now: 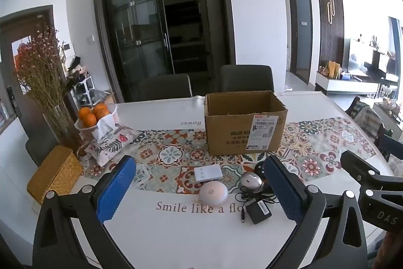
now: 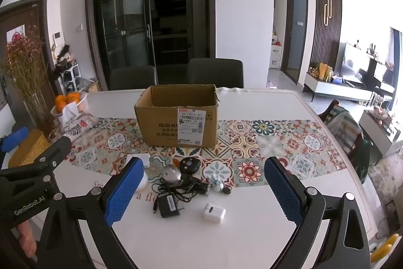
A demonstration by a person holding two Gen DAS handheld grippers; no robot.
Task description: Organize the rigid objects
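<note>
An open cardboard box point(image 1: 245, 122) point(image 2: 177, 116) stands on the patterned runner. In front of it lie small items: a flat white card point(image 1: 208, 173), a round white puck point(image 1: 213, 193), a silver mouse point(image 1: 250, 180) point(image 2: 171, 174), a black round device point(image 2: 190, 164), a black adapter with cable point(image 1: 258, 211) point(image 2: 168, 206), a small figurine point(image 2: 216, 182) and a white charger cube point(image 2: 214, 213). My left gripper point(image 1: 200, 190) is open above the near table edge, nothing between its blue pads. My right gripper point(image 2: 201, 189) is open too, also holding nothing.
At the left stand a vase of dried flowers point(image 1: 42, 82), a basket of oranges point(image 1: 94, 115), a fabric tissue pouch point(image 1: 110, 143) and a woven yellow box point(image 1: 54, 174). Two dark chairs point(image 1: 245, 78) sit behind the white table point(image 1: 176, 238); another chair point(image 2: 345, 125) is at right.
</note>
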